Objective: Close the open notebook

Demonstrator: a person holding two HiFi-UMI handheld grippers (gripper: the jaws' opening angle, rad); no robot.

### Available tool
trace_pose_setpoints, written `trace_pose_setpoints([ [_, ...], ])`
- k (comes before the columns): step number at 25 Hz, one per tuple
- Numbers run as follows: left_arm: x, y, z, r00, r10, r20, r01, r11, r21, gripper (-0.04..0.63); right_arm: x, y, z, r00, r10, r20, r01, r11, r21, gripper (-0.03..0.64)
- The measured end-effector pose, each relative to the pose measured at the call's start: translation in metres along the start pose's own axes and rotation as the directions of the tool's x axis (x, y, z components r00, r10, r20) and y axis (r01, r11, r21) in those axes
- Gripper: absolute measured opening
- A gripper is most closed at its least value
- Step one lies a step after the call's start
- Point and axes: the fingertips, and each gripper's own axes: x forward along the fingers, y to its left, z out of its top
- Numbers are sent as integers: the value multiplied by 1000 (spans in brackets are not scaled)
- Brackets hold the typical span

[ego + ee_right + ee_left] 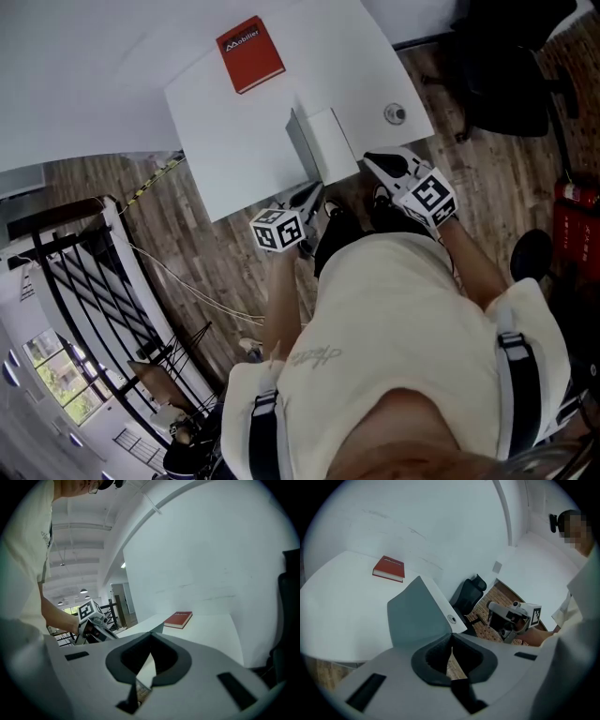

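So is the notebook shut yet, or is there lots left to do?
Not yet. Done: nothing that shows. The notebook is part open, one side raised off the white table. In hand: nothing. The left gripper and right gripper have their jaws together, empty, near the table's edge. Left: push the raised side down flat.

table (234, 141): smooth matt | floor (497, 187): wood planks | notebook (249, 54): smooth cover

Steeply downward view. A red notebook (250, 54) lies closed, cover up, on the far part of the white counter (225, 141). The left hand-held gripper (307, 199) and right hand-held gripper (382, 165) are at the counter's near edge, either side of a white block (326, 142), well apart from the notebook. A black chair (511, 80) stands on the wooden floor (202, 258).
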Motion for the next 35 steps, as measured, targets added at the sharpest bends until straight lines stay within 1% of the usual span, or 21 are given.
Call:
trace_pose_setpoints([
  [4, 18, -4, -9, 999, 31, -5, -31, 999, -10, 25, -10, -7, -8, 1000, -12, 1, 12, 1000, 12, 8],
  [9, 42, -8, -18, 998, 56, -40, -55, 998, 27, 26, -15, -15, -20, 1000, -29, 2, 29, 999, 32, 8],
  [11, 51, -9, -22, 997, 62, -51, -61, 998, 25, 26, -14, -18, -27, 999, -32, -3, 33, 999, 39, 8],
  [15, 64, -17, -29, 995, 59, -75, -55, 997, 44, 29, -12, -16, -33, 1000, -27, -14, 27, 999, 41, 8],
  [18, 69, -29, -30, 996, 29, -85, -24, 998, 57, 82, -10, -12, -33, 1000, -11, -19, 12, 1000, 29, 8],
  [25, 54, -30, -25, 998, 58, -33, -57, 998, 33, 91, -10, -6, -29, 1000, 7, -13, -7, 1000, 12, 8],
  [30, 34, -24, -15, 996, 85, 15, -86, 995, 41, 89, -8, -5, -31, 1000, 11, -13, -11, 1000, 14, 8],
  [35, 15, -25, -10, 995, 97, 31, -100, 991, 86, 37, -2, 3, -25, 1000, 16, -11, -15, 1000, 14, 8],
])
